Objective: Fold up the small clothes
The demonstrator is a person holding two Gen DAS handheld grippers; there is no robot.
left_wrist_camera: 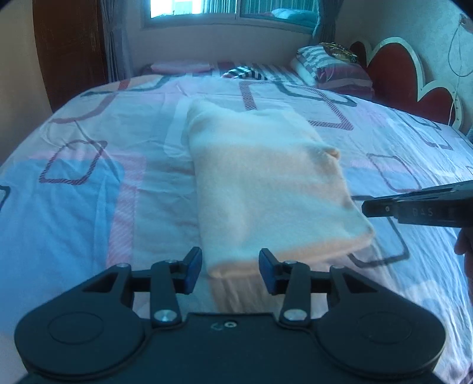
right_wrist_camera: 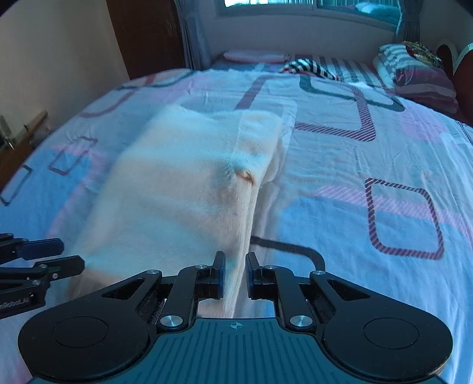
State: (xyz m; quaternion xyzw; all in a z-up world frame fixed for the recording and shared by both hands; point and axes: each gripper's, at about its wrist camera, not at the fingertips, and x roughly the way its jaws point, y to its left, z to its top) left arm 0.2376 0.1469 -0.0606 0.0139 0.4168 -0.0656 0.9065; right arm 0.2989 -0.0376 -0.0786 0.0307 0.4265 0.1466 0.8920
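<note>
Closest in the left wrist view, the left gripper [left_wrist_camera: 230,270] hovers low over the bed with its jaws spread wide, the near edge of the folded peach garment [left_wrist_camera: 266,183] lying in the gap between the blue pads without either pad touching it. From the right wrist view, the right gripper [right_wrist_camera: 235,276] has its jaws drawn close together around the right-hand folded edge of the same garment [right_wrist_camera: 183,189]; the cloth runs between the pads, but whether they actually bite on it cannot be told. The left gripper [right_wrist_camera: 53,255] also shows at nine o'clock in that view, jaws apart, just beside the garment's near left corner, and the right gripper [left_wrist_camera: 414,206] enters the left view at three o'clock, beside the garment's right edge. The garment lies flat as a long rectangle in the middle of the bedsheet [left_wrist_camera: 88,165], which is pale with pink and blue patches and dark outlined squares. It stretches away toward twelve o'clock, with a small puckered lump on its right side. Further off, at about one o'clock, a striped cloth [left_wrist_camera: 245,72] lies near the far edge of the bed, and a stack of striped pillows [left_wrist_camera: 334,71] sits by the red heart-shaped headboard [left_wrist_camera: 390,68]. Beyond, the window [left_wrist_camera: 230,11] and grey curtains [left_wrist_camera: 115,44] close the room.
</note>
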